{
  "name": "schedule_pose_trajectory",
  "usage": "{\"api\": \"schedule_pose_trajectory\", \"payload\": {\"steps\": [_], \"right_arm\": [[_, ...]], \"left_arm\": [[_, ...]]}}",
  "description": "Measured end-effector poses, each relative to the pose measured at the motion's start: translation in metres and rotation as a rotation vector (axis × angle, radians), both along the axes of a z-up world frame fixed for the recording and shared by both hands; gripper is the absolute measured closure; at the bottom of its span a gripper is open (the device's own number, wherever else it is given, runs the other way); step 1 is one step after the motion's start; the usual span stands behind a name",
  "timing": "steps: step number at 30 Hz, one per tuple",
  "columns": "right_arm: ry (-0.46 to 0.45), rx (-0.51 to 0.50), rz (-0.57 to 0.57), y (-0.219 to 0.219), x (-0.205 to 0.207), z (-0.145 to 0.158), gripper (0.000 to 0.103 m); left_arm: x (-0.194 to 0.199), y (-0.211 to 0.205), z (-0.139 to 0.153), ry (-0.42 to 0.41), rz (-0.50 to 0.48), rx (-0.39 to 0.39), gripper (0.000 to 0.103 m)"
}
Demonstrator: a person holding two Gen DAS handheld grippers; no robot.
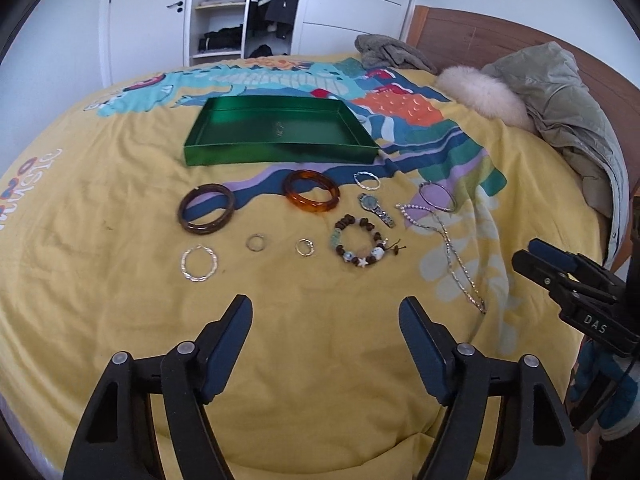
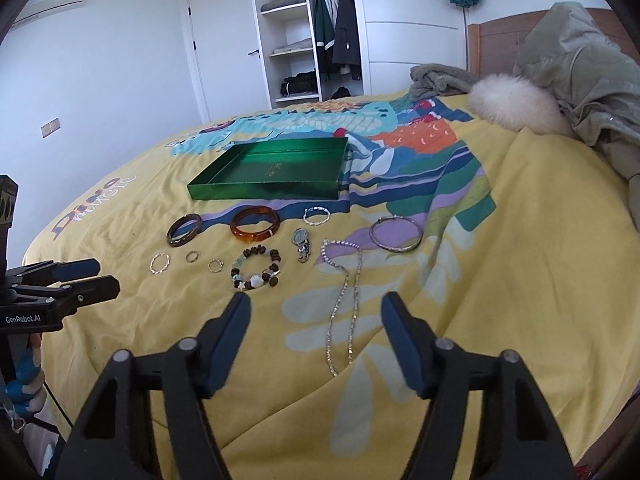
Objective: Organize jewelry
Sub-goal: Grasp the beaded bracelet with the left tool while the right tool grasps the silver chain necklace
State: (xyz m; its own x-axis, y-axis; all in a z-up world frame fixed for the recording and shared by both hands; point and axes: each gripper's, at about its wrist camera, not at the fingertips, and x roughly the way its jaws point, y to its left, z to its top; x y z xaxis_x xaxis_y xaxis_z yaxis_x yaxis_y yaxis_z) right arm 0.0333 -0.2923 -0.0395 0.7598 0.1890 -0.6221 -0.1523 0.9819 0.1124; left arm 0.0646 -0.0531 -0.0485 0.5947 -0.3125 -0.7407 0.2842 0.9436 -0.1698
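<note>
A: status? task is sorting the jewelry.

B: nothing picked yet; left gripper (image 1: 326,320) and right gripper (image 2: 316,316) both have fingers apart with nothing between them, above the bedspread (image 1: 120,300). Green tray (image 1: 280,136) sits empty, well beyond both sets of fingertips.

A: where's the jewelry?

B: all between fingertips and tray; dark bangle (image 1: 207,209) and amber bangle (image 1: 312,191) closest to the tray; small rings (image 1: 256,242) and the twisted hoop (image 1: 199,263) just ahead of the left fingers; beaded bracelet (image 1: 362,243) and watch (image 1: 375,209) ahead and to their right. Long chain (image 2: 342,312) runs right into the gap between the right fingers (nearest target, I'd say).

A: next move?

B: likely lower onto one piece and pinch; chain is thin and lies flat on soft fabric, so tips need to press in low.

A: surroundings?

B: bedroom; yellow printed cover, coat (image 2: 592,72) by the headboard, open wardrobe (image 2: 304,32) behind.
</note>
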Motion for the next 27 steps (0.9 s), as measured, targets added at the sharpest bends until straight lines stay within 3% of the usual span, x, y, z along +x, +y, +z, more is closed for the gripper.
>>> {"api": "schedule_pose_trajectory", "payload": {"steps": [2,9,19,27], "right_arm": [[0.027,0.001,0.016,-0.003,0.011,-0.007,0.062],[0.115,0.024,0.074,-0.01,0.047,-0.033,0.062],[0.21,0.027,0.129,-0.021,0.087,-0.056,0.062],[0.299,0.037,0.152,-0.023,0.112,-0.075,0.062]], "left_arm": [[0.01,-0.008,-0.006,0.031,-0.021,-0.015,0.035],[0.054,-0.028,-0.034,0.183,-0.036,-0.127,0.045],[0.107,-0.035,-0.078,0.413,0.139,-0.314,0.062],[0.124,-0.033,-0.096,0.542,0.258,-0.324,0.064]]}}
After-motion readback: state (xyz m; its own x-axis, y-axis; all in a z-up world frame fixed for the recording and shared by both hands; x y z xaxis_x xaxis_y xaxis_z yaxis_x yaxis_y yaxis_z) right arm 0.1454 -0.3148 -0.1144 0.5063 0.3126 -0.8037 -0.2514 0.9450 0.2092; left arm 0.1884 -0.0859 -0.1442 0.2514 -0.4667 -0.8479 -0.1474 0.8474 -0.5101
